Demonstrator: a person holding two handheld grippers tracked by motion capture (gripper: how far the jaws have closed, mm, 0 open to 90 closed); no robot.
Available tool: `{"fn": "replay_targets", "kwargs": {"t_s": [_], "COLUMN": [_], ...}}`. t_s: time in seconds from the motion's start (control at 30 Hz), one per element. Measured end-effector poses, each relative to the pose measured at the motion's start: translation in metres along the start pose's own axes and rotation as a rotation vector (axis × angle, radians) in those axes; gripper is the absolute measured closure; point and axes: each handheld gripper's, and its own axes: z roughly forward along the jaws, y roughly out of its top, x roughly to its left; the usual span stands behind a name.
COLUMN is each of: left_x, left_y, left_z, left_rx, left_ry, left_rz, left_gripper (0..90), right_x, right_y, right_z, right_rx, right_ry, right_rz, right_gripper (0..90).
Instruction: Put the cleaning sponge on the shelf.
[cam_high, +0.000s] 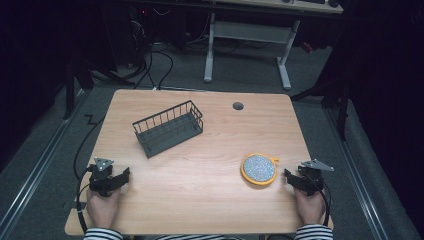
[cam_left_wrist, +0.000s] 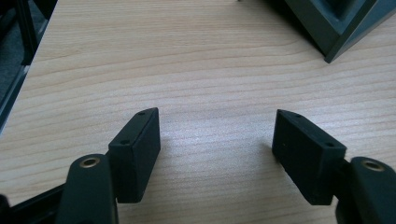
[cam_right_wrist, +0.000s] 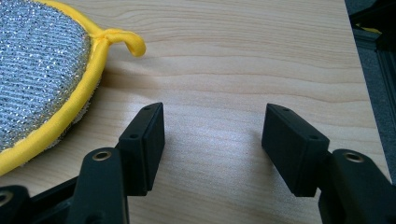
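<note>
Your left gripper (cam_high: 122, 176) rests low at the near left, its jaws spread wide with nothing between them. Your right gripper (cam_high: 289, 176) sits at the near right, jaws equally wide apart, holding nothing.

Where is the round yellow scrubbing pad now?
The scrubbing pad lies on the table's right side in the high view, just left of the open right gripper.

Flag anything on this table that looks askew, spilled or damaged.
Only the wire basket stands out: it sits skewed to the table edges. The round scrubbing pad lies flat and intact beside the open right gripper. No spill or damage visible.
</note>
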Motion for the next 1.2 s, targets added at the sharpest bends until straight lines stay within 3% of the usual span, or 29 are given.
{"fn": "replay_targets", "kwargs": {"t_s": [0.73,0.93,1.07,1.2], "left_x": [-0.0011,-0.0018,-0.0002,-0.0015], "left_y": [0.0002,0.0007,0.0008,0.0017], "left_z": [0.0003,0.0005,0.0006,0.0009], "left_rx": [0.000,0.002,-0.010,-0.001], "left_ry": [0.006,0.008,-0.010,-0.012], "left_rz": [-0.002,-0.014,-0.058,-0.052], "left_gripper": [32.7,31.1,29.3,27.0], "right_x": [0.0004,0.0005,0.0005,0.0004], "right_y": [0.0000,0.0000,0.0000,0.0000], "right_z": [-0.0001,-0.0001,0.0000,0.0000], "right_rx": [0.003,0.003,0.003,0.002], "right_ry": [0.003,0.005,0.005,0.005], "right_rz": [-0.005,-0.005,-0.007,-0.007], "right_gripper": [38.1,37.8,37.7,37.7]}}
